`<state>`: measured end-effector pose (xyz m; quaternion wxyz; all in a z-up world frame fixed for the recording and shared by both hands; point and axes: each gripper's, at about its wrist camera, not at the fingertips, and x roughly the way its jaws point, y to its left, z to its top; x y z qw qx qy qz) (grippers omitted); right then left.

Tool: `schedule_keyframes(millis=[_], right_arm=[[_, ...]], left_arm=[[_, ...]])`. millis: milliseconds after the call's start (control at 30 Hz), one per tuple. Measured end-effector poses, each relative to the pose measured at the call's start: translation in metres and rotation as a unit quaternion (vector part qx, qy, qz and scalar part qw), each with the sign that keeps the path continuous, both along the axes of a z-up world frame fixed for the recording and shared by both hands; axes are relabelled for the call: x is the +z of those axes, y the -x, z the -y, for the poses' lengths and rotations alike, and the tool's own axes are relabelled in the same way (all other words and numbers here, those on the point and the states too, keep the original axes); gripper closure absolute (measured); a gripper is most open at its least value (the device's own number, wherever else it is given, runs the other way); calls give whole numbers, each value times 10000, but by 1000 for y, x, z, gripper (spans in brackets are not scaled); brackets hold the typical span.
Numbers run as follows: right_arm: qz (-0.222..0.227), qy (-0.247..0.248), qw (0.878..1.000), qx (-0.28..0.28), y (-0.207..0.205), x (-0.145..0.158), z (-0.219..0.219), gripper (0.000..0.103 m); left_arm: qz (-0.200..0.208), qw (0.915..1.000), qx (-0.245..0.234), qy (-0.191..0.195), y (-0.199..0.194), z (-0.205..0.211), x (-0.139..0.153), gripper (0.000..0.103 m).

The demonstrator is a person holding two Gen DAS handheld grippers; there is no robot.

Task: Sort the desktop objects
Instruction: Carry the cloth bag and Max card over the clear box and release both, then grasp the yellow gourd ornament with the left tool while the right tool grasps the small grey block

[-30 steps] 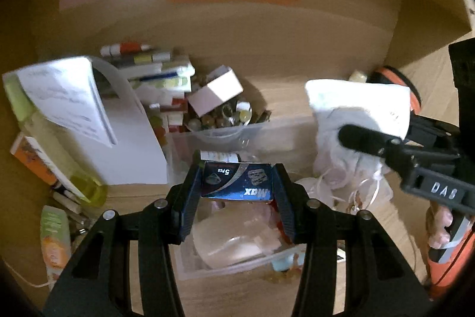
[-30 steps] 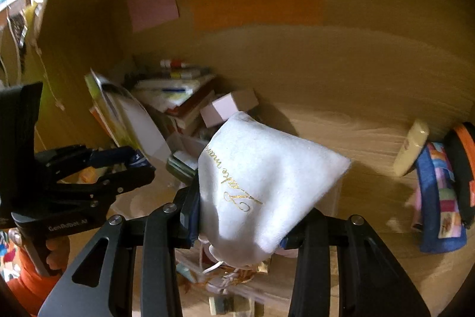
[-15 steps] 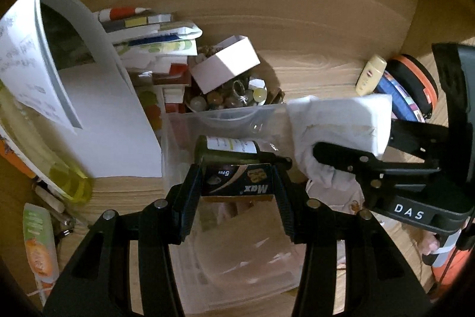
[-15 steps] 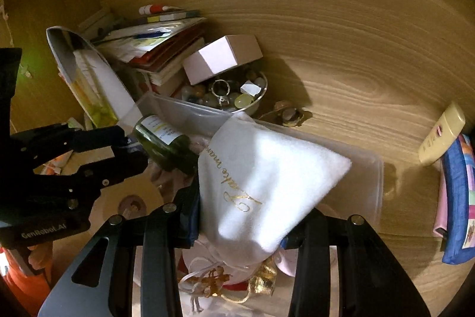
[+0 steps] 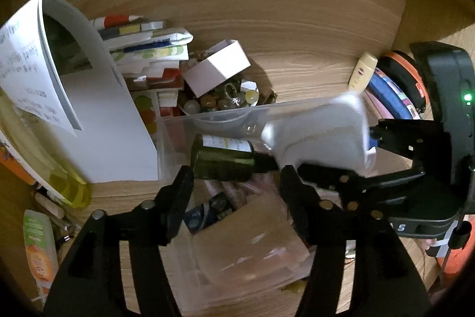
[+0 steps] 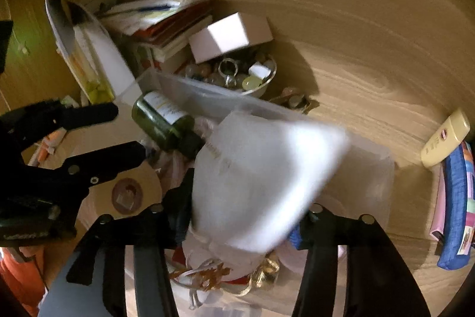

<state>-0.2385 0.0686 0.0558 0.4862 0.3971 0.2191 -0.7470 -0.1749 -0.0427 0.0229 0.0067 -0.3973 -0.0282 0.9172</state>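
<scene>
My left gripper [image 5: 236, 183] is open and empty above the clear plastic bin [image 5: 213, 121]. The small blue Max box [image 5: 207, 214] lies in the bin below it, next to a dark green bottle [image 5: 222, 159]. My right gripper [image 6: 243, 207] hangs over the same bin with the white drawstring pouch [image 6: 261, 180] between its fingers; the pouch is motion-blurred and whether the jaws still grip it is unclear. The pouch [image 5: 320, 135] and right gripper also show in the left wrist view. The bottle [image 6: 163, 121] shows in the right wrist view.
A white paper bag [image 5: 98, 121] stands left of the bin. Behind are stacked books [image 5: 148, 49], a white box [image 5: 216, 67] over a bowl of beads [image 6: 237, 76]. A cream tube [image 6: 445, 138] and blue pouch [image 6: 457, 213] lie right. An orange-green tube [image 5: 40, 251] lies left.
My left gripper opened and the blue Max box dropped into the bin. Both grippers came lower over the bin. The white pouch is now blurred with motion.
</scene>
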Motion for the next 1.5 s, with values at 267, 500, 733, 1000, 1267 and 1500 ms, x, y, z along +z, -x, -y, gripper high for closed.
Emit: schedule_keyframes(millis=[267, 500, 733, 1000, 1267, 1500], right_arm=[[57, -13, 9999, -105, -1, 4, -16, 39], [-111, 190, 9996, -175, -11, 22, -38, 31], [-306, 525, 9979, -227, -22, 45, -63, 25], [-473, 838, 9950, -282, -35, 62, -93, 24], [-889, 739, 9931, -185, -55, 58, -127, 23], [-988, 484, 9937, -210, -64, 35, -148, 22]], left_arm=[[-92, 9999, 1, 68, -4, -3, 9, 35], [-246, 9994, 105, 199, -12, -10, 20, 27], [-342, 9986, 210, 334, -24, -13, 31, 20], [-557, 9966, 429, 424, -48, -15, 42, 12], [-475, 9962, 593, 428, -76, -12, 32, 9], [-92, 9975, 513, 470, -93, -21, 8, 9]])
